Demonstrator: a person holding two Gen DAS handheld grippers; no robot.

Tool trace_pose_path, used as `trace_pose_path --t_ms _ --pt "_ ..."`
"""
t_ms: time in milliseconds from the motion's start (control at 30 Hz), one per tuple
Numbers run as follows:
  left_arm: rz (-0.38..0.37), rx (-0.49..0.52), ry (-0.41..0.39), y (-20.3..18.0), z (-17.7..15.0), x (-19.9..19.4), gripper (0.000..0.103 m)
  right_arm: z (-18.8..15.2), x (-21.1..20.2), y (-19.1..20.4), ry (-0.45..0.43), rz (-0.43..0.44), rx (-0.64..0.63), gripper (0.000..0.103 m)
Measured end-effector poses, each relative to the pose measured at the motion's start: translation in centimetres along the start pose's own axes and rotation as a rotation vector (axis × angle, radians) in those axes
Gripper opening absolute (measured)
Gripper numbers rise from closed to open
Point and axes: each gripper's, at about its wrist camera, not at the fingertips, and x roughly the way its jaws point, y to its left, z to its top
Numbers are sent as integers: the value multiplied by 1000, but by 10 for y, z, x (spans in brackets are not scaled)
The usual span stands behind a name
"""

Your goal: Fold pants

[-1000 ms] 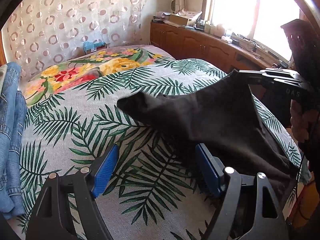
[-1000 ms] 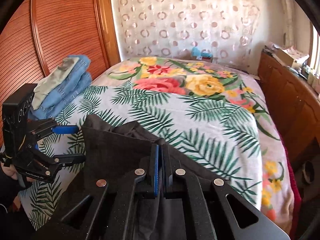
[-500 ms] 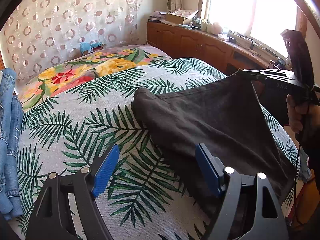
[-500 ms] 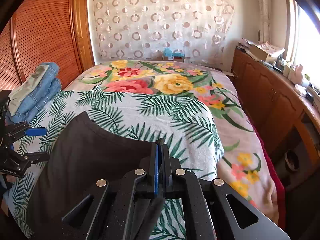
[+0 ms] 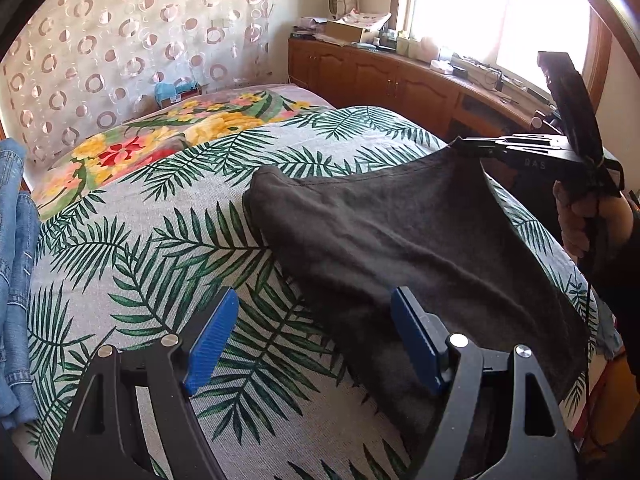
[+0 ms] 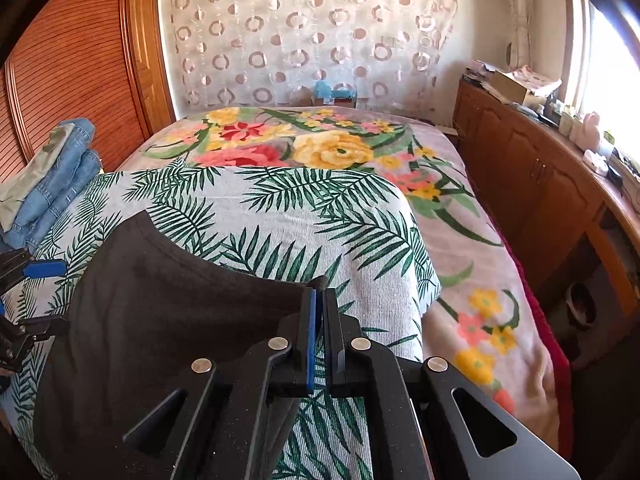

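Palm-leaf bedspread | right tool clamped on dark pants | left tool apart

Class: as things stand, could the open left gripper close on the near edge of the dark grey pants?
Probably yes: the left gripper stands open, the dark grey pants already lie against its right-hand pad, and nothing lies between.

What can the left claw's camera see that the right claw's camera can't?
Only the left camera shows the bright window and a hand gripping the right claw's handle. Only the right camera shows the wooden slatted door and the whole pile of folded jeans. Both show the dark pants on the leafy bedspread, pinched at a corner by the shut right claw, with the left claw open.
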Motion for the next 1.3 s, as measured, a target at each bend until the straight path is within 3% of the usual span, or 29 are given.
trace_pose_path --t_ms 100,400,533,900,1300 --pt "1 -3 -2 -3 -3 -2 79 0 -4 -2 5 6 15 3" --pt "2 -6 -22 -10 -9 -13 79 -20 -35 5 -2 15 36 28" --pt "5 -2 -25 -16 -16 -19 79 -36 -46 15 22 11 11 34" --pt "4 -12 -28 -24 -42 -38 79 -80 -79 24 63 24 38 36" --pt "-6 -20 -36 -42 -76 -58 79 -114 -126 38 45 65 52 36"
